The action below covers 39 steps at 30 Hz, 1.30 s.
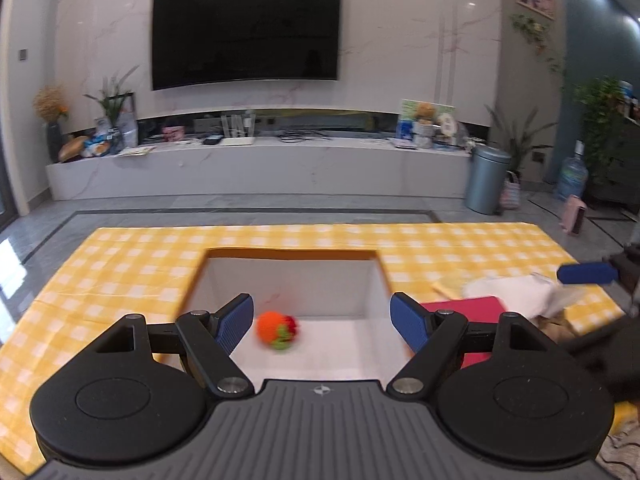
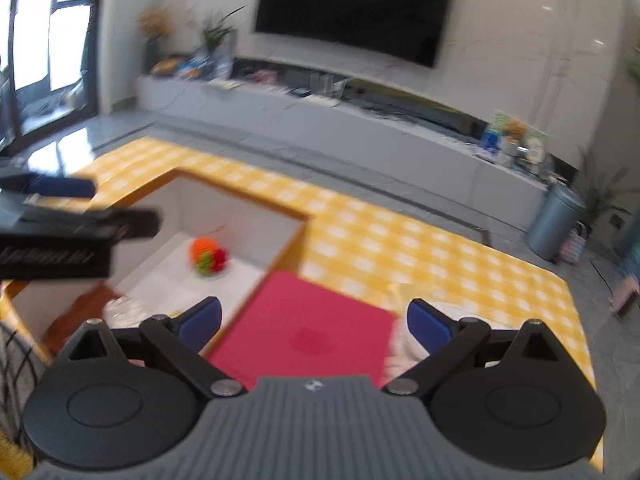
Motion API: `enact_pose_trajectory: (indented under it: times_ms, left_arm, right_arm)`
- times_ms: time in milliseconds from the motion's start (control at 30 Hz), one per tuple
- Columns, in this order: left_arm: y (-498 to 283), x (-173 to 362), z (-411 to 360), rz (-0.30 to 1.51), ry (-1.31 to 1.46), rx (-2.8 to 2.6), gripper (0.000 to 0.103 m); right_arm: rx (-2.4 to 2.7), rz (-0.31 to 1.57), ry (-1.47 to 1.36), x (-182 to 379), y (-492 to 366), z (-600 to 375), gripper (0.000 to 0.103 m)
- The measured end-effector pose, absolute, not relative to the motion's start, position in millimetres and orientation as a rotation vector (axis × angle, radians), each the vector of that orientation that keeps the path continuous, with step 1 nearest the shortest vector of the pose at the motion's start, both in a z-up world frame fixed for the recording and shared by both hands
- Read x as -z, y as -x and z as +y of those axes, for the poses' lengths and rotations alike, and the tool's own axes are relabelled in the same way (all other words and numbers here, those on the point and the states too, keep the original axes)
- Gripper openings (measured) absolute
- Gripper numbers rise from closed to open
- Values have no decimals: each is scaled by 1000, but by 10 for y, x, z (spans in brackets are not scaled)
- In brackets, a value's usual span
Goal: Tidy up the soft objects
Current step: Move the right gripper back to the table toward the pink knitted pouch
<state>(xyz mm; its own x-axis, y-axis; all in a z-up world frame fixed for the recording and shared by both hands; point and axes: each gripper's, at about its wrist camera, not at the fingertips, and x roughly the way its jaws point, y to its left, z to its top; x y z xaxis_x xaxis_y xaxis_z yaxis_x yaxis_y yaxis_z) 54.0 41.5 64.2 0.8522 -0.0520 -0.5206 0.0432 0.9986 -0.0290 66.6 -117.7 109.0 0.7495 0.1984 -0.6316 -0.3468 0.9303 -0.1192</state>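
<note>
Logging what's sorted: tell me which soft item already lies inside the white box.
The orange knitted toy with green and red bits; it lies on the box floor, while the white cloth sits outside on the checked tablecloth.

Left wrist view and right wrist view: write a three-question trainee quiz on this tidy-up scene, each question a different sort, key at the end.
1. True or false: the orange toy lies inside the white box.
2. Multiple choice: what does the left gripper hold? A) the toy B) the red mat C) nothing
3. Fill in: the tablecloth is checked white and ____.

Key
1. True. The toy rests on the box floor.
2. C. Its jaws stand wide apart, and the toy lies clear of both pads.
3. Yellow.
</note>
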Motion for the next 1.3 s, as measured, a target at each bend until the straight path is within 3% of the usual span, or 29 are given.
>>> enact_pose_trajectory:
  times_ms: [433,667,800,933,1100,1200,1300]
  left_arm:
    - [-513,-388,-443,636,-81,318,92]
    - [-487,-196,-816,679,-132,365,92]
    - [-502,-112,-836,704,-138,354,92]
    - [-480,-101,-819,707,-142,345,92]
    - [-465,-121,-776,705,-130,344,92]
    - [-458,-131,-758,701,-130,334,92]
    - [-446,-147,-741,704,-126,322,92]
  right_arm:
    - [3,679,96,-879,-729,-2327,98]
    - [-47,782,-77,-327,-957,-2567,97]
    - [-66,934,-199,55,-1207,-2653,78]
    - [-64,1007,-249,290,-1352,-2642,67]
    - [-130,1061,-249,401,-1396,-2514,65]
    - [-163,1059,-141,420,-1383,-2366,37]
    - [-176,1059,-122,400,-1326,-2353,29]
